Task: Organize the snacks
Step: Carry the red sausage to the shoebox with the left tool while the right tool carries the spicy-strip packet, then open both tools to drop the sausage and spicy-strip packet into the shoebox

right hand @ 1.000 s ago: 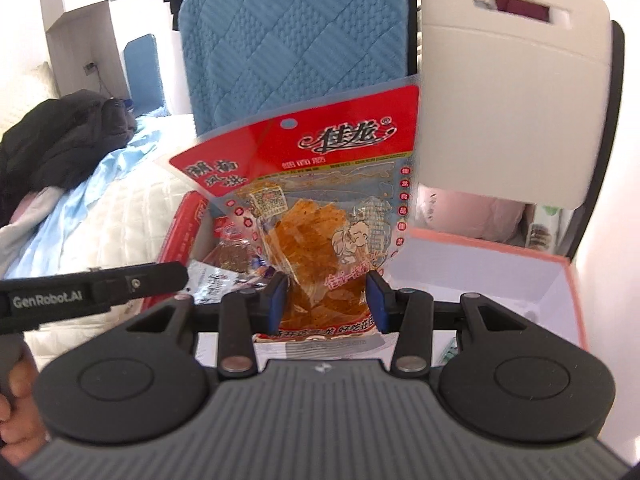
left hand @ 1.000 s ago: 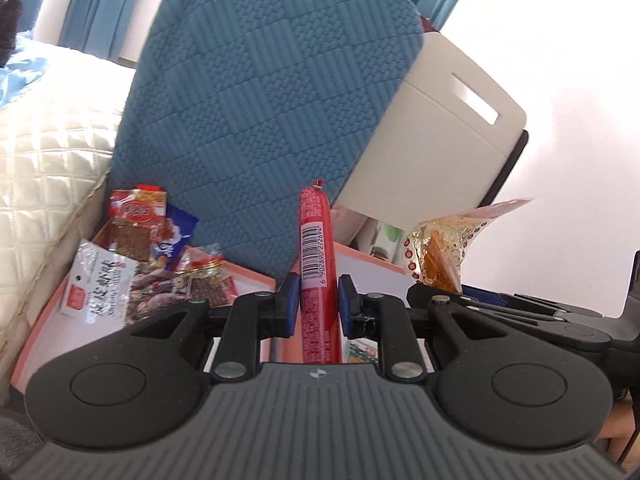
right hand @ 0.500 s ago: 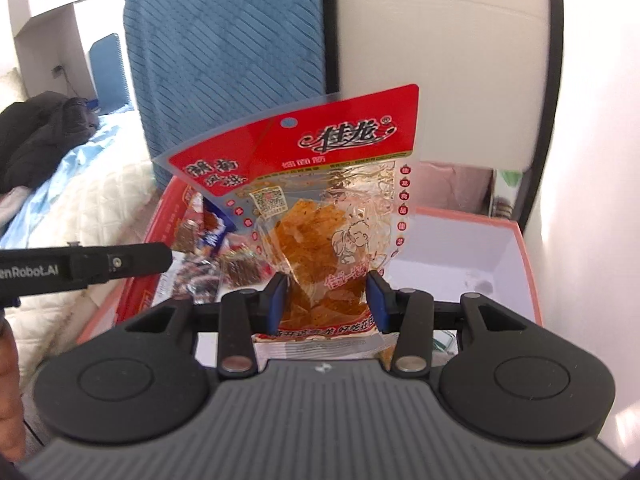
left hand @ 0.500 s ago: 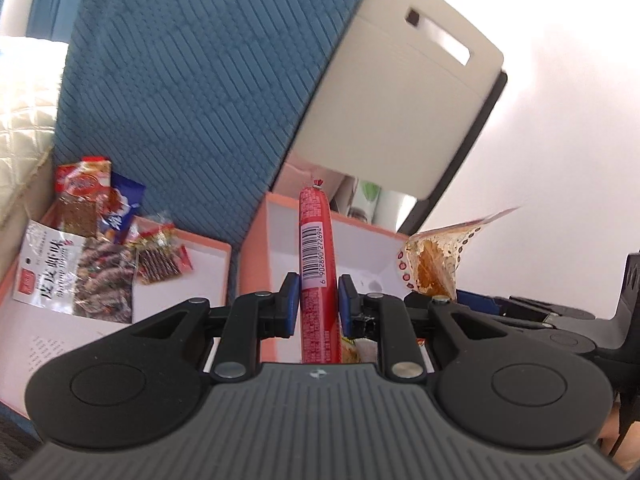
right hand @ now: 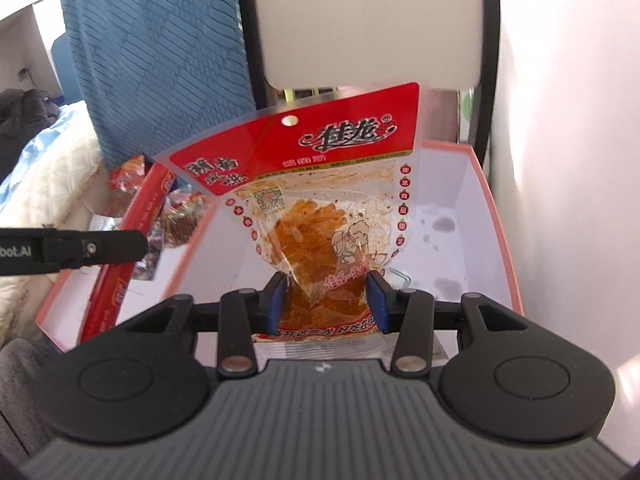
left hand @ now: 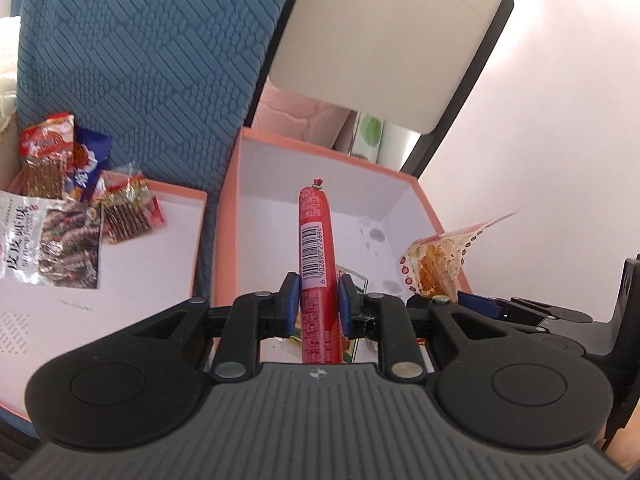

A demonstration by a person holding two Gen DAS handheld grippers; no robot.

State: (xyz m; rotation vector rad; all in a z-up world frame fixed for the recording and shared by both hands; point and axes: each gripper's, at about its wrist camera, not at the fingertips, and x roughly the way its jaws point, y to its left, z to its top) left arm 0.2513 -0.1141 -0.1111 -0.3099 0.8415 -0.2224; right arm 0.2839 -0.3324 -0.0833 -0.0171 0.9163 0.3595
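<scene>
Fig.: two handheld grippers, each w/ a snack, above the deeper pink box (left hand: 312, 152).

L gripper (left hand: 318, 304): pads clamped on a red sausage stick (left hand: 316, 240), gripped low on its length; long axis runs straight fwd along the fingers, clipped tip pointing at the box's far wall.

R gripper (right hand: 328, 300): pads pinching the lower part of a spicy gluten strip packet (right hand: 320, 208); red header card stands up & away from the jaws, packet face-on to the camera. In the L wrist view the same packet (left hand: 436, 260) shows edge-on just beside the box's right wall.

Key relation: box opening lies below & ahead of both tools; white floor visible beyond each snack, w/ a few dark spots. Neither snack looks to touch the floor yet. Both hands seem about equally near; L sits nearer the box's mid, R toward its right side.

Shallow lid tray (left hand: 132, 280) to the left holds other snack packets (left hand: 52, 236), apart from both tools. Blue quilted cushion (left hand: 152, 60) stands behind.

Judged step: lowering for release into box.
</scene>
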